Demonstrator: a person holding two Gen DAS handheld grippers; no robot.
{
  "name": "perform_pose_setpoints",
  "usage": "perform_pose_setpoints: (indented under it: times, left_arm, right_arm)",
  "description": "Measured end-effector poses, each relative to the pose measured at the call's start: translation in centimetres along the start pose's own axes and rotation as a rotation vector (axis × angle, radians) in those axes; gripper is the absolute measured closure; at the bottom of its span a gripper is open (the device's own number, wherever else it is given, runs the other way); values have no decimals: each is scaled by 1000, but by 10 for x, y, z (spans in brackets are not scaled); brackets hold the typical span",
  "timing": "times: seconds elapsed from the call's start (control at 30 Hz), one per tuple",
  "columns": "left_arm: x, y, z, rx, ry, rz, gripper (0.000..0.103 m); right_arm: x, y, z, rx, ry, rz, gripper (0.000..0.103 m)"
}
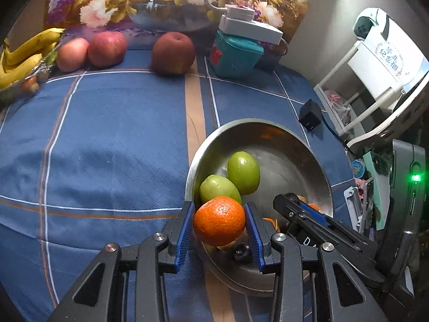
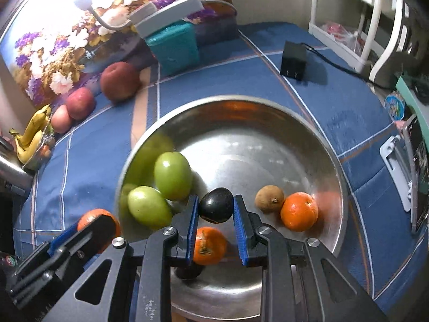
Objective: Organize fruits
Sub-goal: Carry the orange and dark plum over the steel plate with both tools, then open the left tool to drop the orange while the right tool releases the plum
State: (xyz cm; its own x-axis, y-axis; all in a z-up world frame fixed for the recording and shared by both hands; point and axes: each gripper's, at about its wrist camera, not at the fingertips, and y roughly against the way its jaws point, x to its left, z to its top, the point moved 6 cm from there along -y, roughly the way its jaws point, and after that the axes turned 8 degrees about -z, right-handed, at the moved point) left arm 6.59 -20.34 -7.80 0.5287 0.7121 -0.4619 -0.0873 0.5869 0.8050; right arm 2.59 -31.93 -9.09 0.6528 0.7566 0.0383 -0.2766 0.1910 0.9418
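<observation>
A steel bowl sits on the blue checked cloth and shows in the left wrist view too. It holds two green fruits, two oranges, a brown fruit and dark fruits. My left gripper is shut on an orange at the bowl's left rim; the orange also shows in the right wrist view. My right gripper is shut on a dark fruit above the bowl.
Three red apples and bananas in a tray lie at the back left. A teal box with a grey device, a floral picture, a black adapter and a white rack stand behind and right.
</observation>
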Motion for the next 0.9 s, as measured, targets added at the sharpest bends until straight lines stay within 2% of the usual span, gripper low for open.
perform_pose_setpoints:
  times: [0.47, 0.6, 0.77, 0.9]
  left_arm:
    - [3, -8, -5, 23, 27, -10, 60]
    - [5, 2, -3, 0, 35, -19, 45]
    - [8, 17, -3, -31, 38, -8, 44]
    - [24, 30, -7, -57, 55, 61, 32]
  right_arm:
    - [-5, -14, -6, 38, -15, -13, 76]
    - [-5, -11, -7, 39, -19, -1, 76]
    - [-6, -4, -7, 35, -32, 13, 69]
    - [-3, 6, -8, 16, -23, 19, 69]
